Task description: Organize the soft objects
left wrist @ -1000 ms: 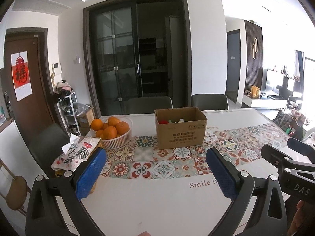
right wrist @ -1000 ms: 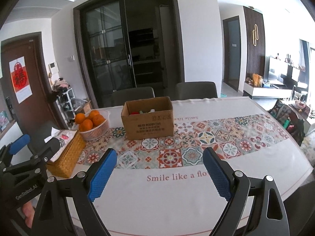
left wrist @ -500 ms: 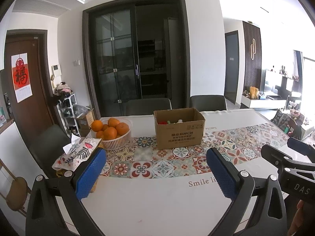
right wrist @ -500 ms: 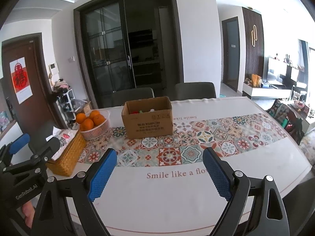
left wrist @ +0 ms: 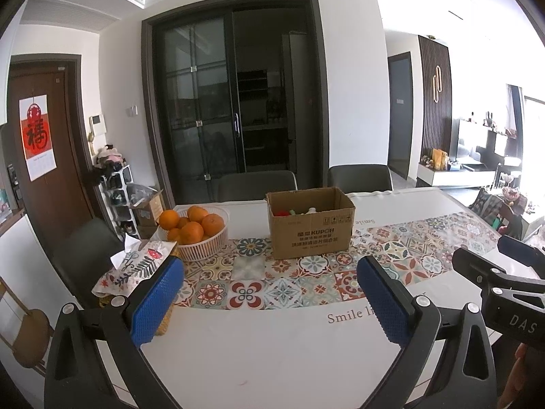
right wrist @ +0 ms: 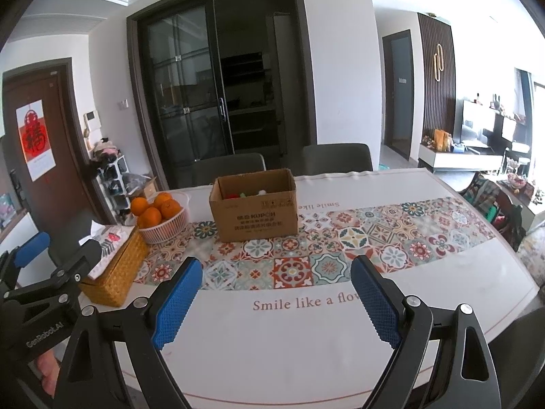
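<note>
Both views have tilted slightly; nothing on the worktop (right wrist: 306,347) moved. Left claw (left wrist: 269,301) and right claw (right wrist: 276,301) gape empty. Soft toys (right wrist: 243,194) sit in the cardboard box (right wrist: 255,218) at 12 o'clock; approach from above, pinch gently.

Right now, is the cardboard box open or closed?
Open. The cardboard box has no flaps over its top, and small red, green and white things show inside.

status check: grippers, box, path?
Left gripper and right gripper open, empty. Cardboard box on table runner, small soft items inside. Nothing between grippers and box; orange basket left of it.
</note>
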`<state>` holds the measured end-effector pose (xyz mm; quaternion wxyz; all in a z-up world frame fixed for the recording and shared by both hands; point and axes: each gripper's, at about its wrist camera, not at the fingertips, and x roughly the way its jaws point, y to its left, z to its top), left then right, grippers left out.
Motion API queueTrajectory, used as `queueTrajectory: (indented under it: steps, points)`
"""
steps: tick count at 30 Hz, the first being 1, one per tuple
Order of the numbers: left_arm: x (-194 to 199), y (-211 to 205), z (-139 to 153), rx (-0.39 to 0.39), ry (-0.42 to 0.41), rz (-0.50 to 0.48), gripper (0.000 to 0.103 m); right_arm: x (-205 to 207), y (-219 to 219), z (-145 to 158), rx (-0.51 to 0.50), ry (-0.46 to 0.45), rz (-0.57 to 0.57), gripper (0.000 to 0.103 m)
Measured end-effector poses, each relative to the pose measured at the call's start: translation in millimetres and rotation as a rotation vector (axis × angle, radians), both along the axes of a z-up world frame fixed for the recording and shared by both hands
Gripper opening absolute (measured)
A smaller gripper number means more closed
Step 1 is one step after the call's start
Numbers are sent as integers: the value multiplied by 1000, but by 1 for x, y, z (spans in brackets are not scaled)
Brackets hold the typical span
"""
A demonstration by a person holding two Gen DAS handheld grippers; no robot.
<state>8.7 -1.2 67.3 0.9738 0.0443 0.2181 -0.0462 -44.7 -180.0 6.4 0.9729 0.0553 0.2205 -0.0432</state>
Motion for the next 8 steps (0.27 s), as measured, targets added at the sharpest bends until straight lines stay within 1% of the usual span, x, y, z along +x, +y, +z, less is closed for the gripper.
queueTrajectory:
  steps: [8]
  points:
    - [2, 1, 2, -2, 1, -1, 103, -1, 1, 1, -3, 0, -1, 90]
